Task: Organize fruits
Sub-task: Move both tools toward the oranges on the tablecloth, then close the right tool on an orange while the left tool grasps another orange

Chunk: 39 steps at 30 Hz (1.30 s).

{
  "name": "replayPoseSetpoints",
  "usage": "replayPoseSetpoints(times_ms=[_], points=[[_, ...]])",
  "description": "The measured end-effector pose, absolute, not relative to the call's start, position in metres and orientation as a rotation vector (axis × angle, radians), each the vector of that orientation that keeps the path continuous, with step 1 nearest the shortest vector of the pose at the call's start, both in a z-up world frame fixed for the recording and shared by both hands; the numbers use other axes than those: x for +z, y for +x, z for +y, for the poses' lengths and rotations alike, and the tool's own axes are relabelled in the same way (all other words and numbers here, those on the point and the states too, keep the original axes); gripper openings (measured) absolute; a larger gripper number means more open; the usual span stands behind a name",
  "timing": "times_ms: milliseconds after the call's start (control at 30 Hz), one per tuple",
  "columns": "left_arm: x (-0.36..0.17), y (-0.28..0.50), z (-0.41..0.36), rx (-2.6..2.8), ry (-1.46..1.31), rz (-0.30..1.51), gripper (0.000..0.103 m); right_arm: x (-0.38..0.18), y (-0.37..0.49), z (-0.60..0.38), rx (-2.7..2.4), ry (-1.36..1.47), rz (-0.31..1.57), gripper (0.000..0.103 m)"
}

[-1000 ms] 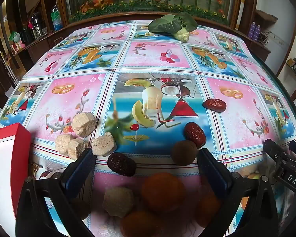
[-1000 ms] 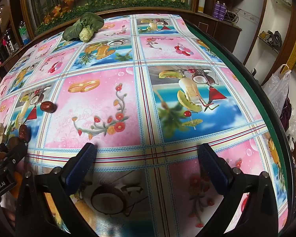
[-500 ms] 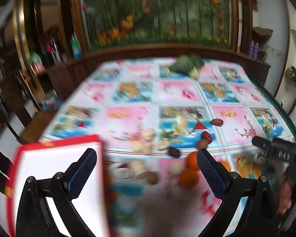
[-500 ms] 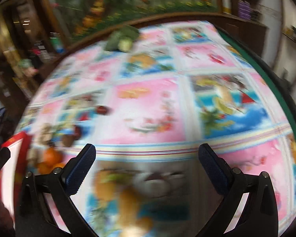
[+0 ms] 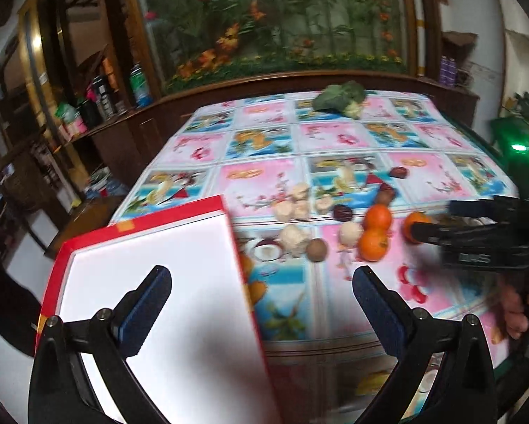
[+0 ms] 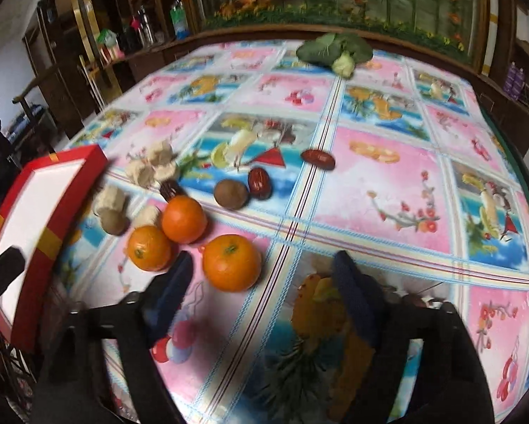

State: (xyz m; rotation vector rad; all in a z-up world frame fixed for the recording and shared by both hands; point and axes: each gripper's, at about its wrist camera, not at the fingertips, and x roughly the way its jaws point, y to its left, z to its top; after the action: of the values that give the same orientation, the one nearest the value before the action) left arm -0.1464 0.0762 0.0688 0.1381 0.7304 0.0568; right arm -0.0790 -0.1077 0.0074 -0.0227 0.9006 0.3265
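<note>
The left gripper (image 5: 261,289) is being held above the near left of the counter (image 6: 388,190), covered in a pink and blue fruit-print cloth, with its jaws spread and nothing between them. Under it, a shallow red-rimmed rectangular box with a white inside (image 5: 165,282) is being seen, its long axis running near to far. The right gripper (image 6: 264,275) is being held low with jaws spread, the nearest round orange (image 6: 231,262) lying just beyond them. Two more oranges (image 6: 184,219) are lying to its left, touching each other. Dark red oblong dates (image 6: 318,159), lying crosswise, are being seen farther back.
</note>
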Motion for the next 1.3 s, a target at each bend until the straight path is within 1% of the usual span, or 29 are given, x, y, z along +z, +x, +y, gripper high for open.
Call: replayPoseSetpoints(times_ms=[33,100,200,267,333,467,500,533,600,633,700,767,1067,1133,1200,1300], points=[[0.068,-0.146,0.073,0.044,0.14,0.737,0.102,0.005,-0.077,-0.108,0.342,-0.009,0.911,0.074],[0.064,-0.141,0.066,0.014,0.128,0.764,0.102,0.002,-0.074,-0.105,0.354,-0.011,0.926,0.067],[0.058,-0.134,0.058,-0.007,0.113,0.8,0.102,0.001,-0.075,-0.099,0.361,-0.054,0.912,0.063],[0.054,-0.129,0.051,-0.015,0.101,0.825,0.102,0.003,-0.077,-0.102,0.411,-0.022,0.911,0.046],[0.051,-0.123,0.044,-0.017,0.101,0.848,0.102,0.004,-0.075,-0.105,0.446,0.027,0.924,0.038],[0.04,-0.109,0.032,-0.028,0.069,0.907,0.102,0.011,-0.074,-0.121,0.418,0.101,0.897,0.038],[0.038,-0.106,0.03,-0.031,0.061,0.916,0.1,0.014,-0.073,-0.127,0.417,0.133,0.885,0.038],[0.035,-0.102,0.028,-0.029,0.053,0.927,0.098,0.017,-0.073,-0.134,0.413,0.167,0.872,0.038],[0.03,-0.095,0.026,-0.022,0.043,0.948,0.087,0.022,-0.072,-0.146,0.397,0.22,0.853,0.038],[0.028,-0.092,0.026,-0.023,0.031,0.959,0.085,0.023,-0.071,-0.15,0.392,0.241,0.849,0.038],[0.024,-0.087,0.025,-0.025,0.002,0.979,0.075,0.023,-0.068,-0.157,0.387,0.291,0.856,0.038],[0.021,-0.083,0.025,-0.026,-0.015,0.991,0.069,0.021,-0.066,-0.162,0.382,0.323,0.871,0.038],[0.016,-0.073,0.018,-0.024,-0.023,0.988,0.058,0.022,-0.067,-0.164,0.387,0.342,0.866,0.038],[0.016,-0.071,0.018,-0.028,-0.029,0.978,0.054,0.021,-0.067,-0.165,0.383,0.34,0.864,0.038],[0.017,-0.071,0.017,-0.045,-0.038,0.966,0.044,0.021,-0.067,-0.165,0.384,0.341,0.865,0.038],[0.017,-0.071,0.016,-0.048,-0.037,0.957,0.042,0.021,-0.067,-0.164,0.383,0.336,0.863,0.038]])
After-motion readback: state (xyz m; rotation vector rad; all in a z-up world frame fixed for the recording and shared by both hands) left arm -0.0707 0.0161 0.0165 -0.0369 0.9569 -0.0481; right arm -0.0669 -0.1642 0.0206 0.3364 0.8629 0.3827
